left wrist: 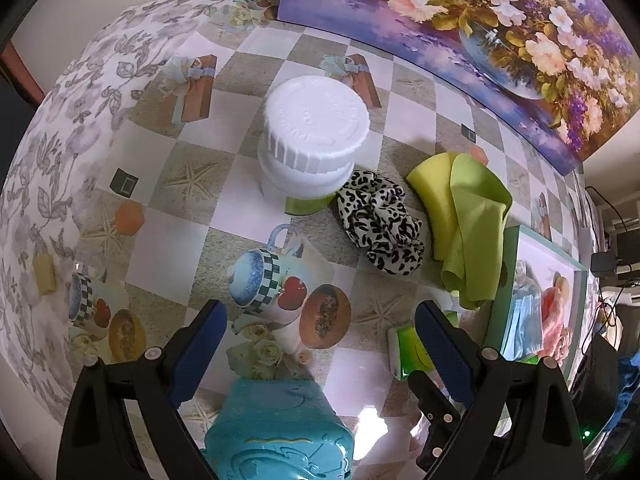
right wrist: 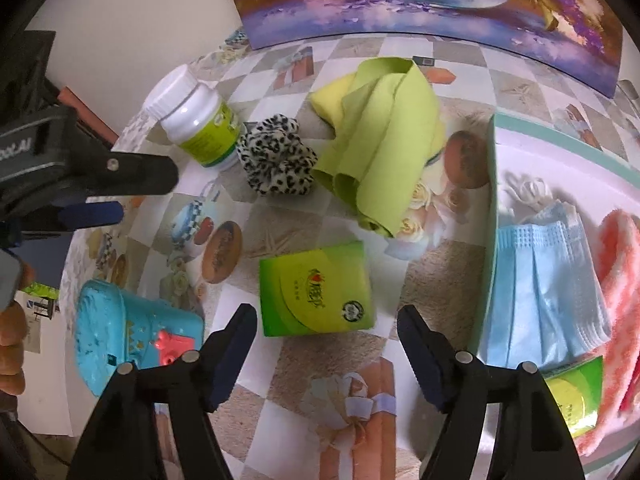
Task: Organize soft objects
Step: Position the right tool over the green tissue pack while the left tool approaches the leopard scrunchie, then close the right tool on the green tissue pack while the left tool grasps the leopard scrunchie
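Your tray (right wrist: 493, 184), a shallow rectangle with a teal rim and pale floor, sits at the right of the table (right wrist: 280, 364); inside it you have a pleated blue face mask (right wrist: 536, 280) with white ear loops, a fuzzy pink cloth (right wrist: 618, 280) against its far side, and a small green packet (right wrist: 576, 392) at the near corner. Outside the tray, a glossy green tissue pack (right wrist: 316, 288) lies flat just ahead of your right gripper (right wrist: 326, 320); its tongs stand apart with nothing between them. Farther back, a smooth lime-green cloth (right wrist: 380, 136) lies crumpled in folds over a yellow one, and touching its left side is a ruffled leopard-print scrunchie (right wrist: 276, 160). Beside the scrunchie stands a white plastic bottle (right wrist: 200, 120) with a ribbed cap and green label; whether anything is in it you cannot tell. Your left gripper (left wrist: 320, 324) also has its tongs apart, empty, hanging over the glossy checked tablecloth; just below it in the left wrist view is a turquoise moulded plastic box (left wrist: 280, 432), lid down, with embossed shapes. A flower painting (left wrist: 460, 32) leans along the back of the table.
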The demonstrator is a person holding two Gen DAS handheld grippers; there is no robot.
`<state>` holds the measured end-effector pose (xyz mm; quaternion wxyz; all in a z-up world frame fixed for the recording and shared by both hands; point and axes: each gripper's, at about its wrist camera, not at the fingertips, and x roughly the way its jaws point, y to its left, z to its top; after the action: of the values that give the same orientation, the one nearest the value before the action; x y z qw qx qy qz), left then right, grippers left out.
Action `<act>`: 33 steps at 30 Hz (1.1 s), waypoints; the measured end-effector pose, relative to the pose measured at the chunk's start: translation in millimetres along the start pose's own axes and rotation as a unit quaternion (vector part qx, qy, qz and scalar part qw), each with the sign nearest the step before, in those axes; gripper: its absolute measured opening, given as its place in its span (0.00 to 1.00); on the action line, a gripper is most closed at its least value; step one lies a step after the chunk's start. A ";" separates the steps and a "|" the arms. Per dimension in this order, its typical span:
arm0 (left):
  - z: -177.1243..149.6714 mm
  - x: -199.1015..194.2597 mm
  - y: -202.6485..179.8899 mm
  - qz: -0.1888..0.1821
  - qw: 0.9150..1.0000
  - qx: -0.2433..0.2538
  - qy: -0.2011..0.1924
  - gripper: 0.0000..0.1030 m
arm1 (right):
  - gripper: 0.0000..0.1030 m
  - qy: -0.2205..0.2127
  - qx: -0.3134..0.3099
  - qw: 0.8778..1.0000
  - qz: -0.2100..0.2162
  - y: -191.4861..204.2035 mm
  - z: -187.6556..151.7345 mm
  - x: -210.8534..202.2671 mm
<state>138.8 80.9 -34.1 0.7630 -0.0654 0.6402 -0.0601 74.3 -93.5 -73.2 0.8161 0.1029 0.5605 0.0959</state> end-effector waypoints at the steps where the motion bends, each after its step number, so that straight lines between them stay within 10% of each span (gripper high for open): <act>1: 1.0 0.6 0.1 0.001 1.000 -0.001 0.001 0.93 | 0.74 -0.001 -0.002 1.000 -0.003 1.3 0.1 0.5; 22: 24.8 31.4 -33.5 0.003 1.000 -0.005 0.025 0.93 | 0.64 0.007 0.001 1.000 -0.024 0.1 5.8 15.2; 33: 45.6 65.2 -52.8 0.004 0.999 -0.021 0.043 0.43 | 0.63 -0.032 0.049 0.998 -0.002 -24.4 12.8 -19.9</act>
<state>194.5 18.5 -80.1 0.7333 -0.0762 0.6740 -0.0463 80.2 -123.1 -57.7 0.8275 0.1448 0.5387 0.0635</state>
